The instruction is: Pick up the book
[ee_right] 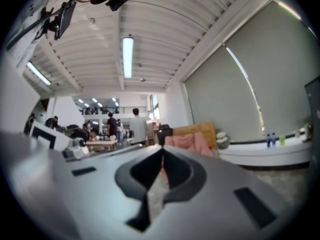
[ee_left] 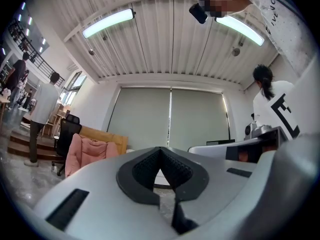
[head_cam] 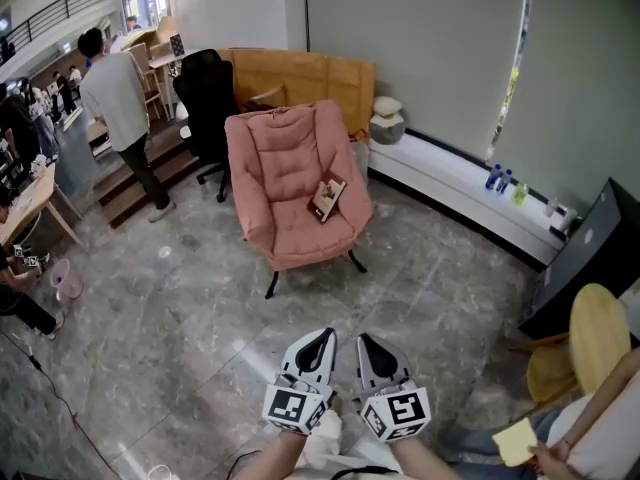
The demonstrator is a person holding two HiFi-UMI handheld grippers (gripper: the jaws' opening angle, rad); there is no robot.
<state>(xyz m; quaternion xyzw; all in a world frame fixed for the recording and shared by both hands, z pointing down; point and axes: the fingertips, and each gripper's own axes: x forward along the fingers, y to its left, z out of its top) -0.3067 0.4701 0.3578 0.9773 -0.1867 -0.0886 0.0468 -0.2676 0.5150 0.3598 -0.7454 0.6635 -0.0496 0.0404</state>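
Observation:
A small book [head_cam: 328, 198] with a dark and white cover lies on the seat of a pink armchair [head_cam: 283, 158] in the middle of the room. My left gripper [head_cam: 320, 338] and right gripper [head_cam: 367, 343] are side by side low in the head view, well short of the chair, both pointing toward it. The jaws of each meet at the tips with nothing between them. In the left gripper view the gripper [ee_left: 160, 151] stands shut and the armchair [ee_left: 87, 151] shows at the left. In the right gripper view the gripper [ee_right: 162, 151] is shut and the armchair [ee_right: 192, 141] lies just right of the jaws.
A black office chair [head_cam: 205, 98] and wooden crates [head_cam: 300, 73] stand behind the armchair. A person [head_cam: 120, 98] stands on steps [head_cam: 130, 188] at the left. A white ledge [head_cam: 470, 193] with bottles [head_cam: 497, 178] runs along the right wall. A seated person's hand with a yellow note [head_cam: 515, 440] and a round yellow stool [head_cam: 597, 338] are at the right.

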